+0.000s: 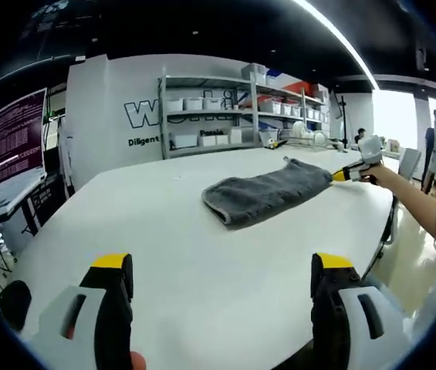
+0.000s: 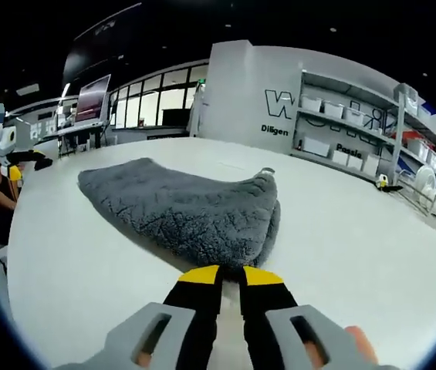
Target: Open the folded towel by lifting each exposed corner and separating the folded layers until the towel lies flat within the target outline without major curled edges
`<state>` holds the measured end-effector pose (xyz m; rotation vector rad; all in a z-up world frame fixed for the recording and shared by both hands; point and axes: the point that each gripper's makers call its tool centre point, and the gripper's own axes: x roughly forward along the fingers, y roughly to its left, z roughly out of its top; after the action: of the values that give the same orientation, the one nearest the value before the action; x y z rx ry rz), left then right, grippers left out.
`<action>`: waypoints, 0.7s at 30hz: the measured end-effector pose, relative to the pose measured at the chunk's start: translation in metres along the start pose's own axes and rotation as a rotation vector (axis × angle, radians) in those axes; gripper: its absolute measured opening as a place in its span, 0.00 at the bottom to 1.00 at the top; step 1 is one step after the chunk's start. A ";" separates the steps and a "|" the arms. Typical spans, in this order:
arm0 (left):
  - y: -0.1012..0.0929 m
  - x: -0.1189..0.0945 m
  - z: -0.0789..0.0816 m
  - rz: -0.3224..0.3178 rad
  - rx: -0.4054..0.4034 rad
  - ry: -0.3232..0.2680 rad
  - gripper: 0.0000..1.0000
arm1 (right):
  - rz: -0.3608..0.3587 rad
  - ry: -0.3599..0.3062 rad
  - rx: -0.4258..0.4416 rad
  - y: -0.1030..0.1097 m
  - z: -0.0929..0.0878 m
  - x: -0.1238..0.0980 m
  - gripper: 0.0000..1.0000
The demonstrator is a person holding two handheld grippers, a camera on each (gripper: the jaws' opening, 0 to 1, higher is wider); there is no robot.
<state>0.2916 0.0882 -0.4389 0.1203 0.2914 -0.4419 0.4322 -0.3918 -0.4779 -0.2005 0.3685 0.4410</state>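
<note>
The white surface [image 1: 163, 231] carries the grey towel [image 1: 268, 193], still folded, toward its far side. The left gripper view shows shelving [image 1: 225, 108] behind, the left tool [image 1: 221, 281] spread apart, hovering. The right tool [image 2: 231, 275] pinches the towel's near corner, jaws together

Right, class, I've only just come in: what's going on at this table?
A person holds a gripper in each hand over a white table. The right gripper has its jaws closed on a corner of the folded grey towel. The left gripper hangs open, apart from the towel, which is still folded.
</note>
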 end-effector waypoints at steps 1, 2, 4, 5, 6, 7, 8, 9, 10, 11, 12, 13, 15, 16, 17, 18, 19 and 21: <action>0.000 0.000 0.000 0.000 0.001 0.001 0.95 | 0.008 -0.005 0.001 0.001 0.001 0.000 0.02; 0.001 0.001 0.000 -0.001 0.000 0.001 0.95 | 0.015 -0.010 0.002 0.003 0.002 0.000 0.01; 0.001 0.002 0.000 -0.004 -0.001 0.000 0.95 | 0.025 -0.018 -0.003 0.009 0.002 -0.001 0.01; 0.001 0.003 0.000 -0.006 -0.001 -0.001 0.95 | 0.026 -0.023 -0.010 0.021 0.002 -0.006 0.01; 0.001 0.004 0.000 -0.008 -0.001 -0.002 0.95 | 0.028 -0.026 -0.008 0.025 0.002 -0.007 0.01; 0.001 0.005 0.000 -0.011 -0.001 -0.002 0.95 | 0.033 -0.028 -0.001 0.029 0.002 -0.008 0.01; 0.001 0.006 0.000 -0.013 0.000 0.000 0.95 | 0.037 -0.029 0.005 0.033 0.002 -0.009 0.01; 0.001 0.007 -0.001 -0.015 0.000 0.000 0.95 | 0.043 -0.030 0.004 0.043 0.003 -0.012 0.01; 0.000 0.007 -0.001 -0.018 -0.001 0.001 0.95 | 0.050 -0.032 0.001 0.049 0.003 -0.014 0.01; 0.000 0.008 -0.002 -0.020 -0.003 0.002 0.95 | 0.056 -0.038 0.004 0.066 0.004 -0.018 0.01; 0.000 0.009 -0.003 -0.022 -0.005 0.002 0.94 | 0.066 -0.048 0.013 0.075 0.005 -0.019 0.01; 0.000 0.010 -0.003 -0.024 -0.008 0.001 0.94 | 0.076 -0.054 0.026 0.090 0.006 -0.021 0.01; -0.001 0.012 -0.005 -0.027 -0.014 0.003 0.94 | 0.095 -0.060 0.036 0.116 0.008 -0.022 0.01; -0.001 0.013 -0.006 -0.028 -0.015 0.005 0.94 | 0.107 -0.067 0.038 0.127 0.010 -0.022 0.01; -0.002 0.014 -0.007 -0.030 -0.017 0.006 0.94 | 0.134 -0.080 0.042 0.145 0.012 -0.022 0.01; -0.002 0.016 -0.008 -0.032 -0.018 0.008 0.94 | 0.171 -0.091 0.037 0.160 0.015 -0.020 0.01; -0.003 0.017 -0.009 -0.036 -0.020 0.011 0.94 | 0.196 -0.097 0.039 0.174 0.018 -0.019 0.01; -0.003 0.018 -0.010 -0.038 -0.022 0.013 0.94 | 0.227 -0.100 0.047 0.202 0.024 -0.016 0.01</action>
<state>0.3034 0.0802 -0.4536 0.0965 0.3115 -0.4755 0.3348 -0.2124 -0.4718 -0.0904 0.3045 0.6629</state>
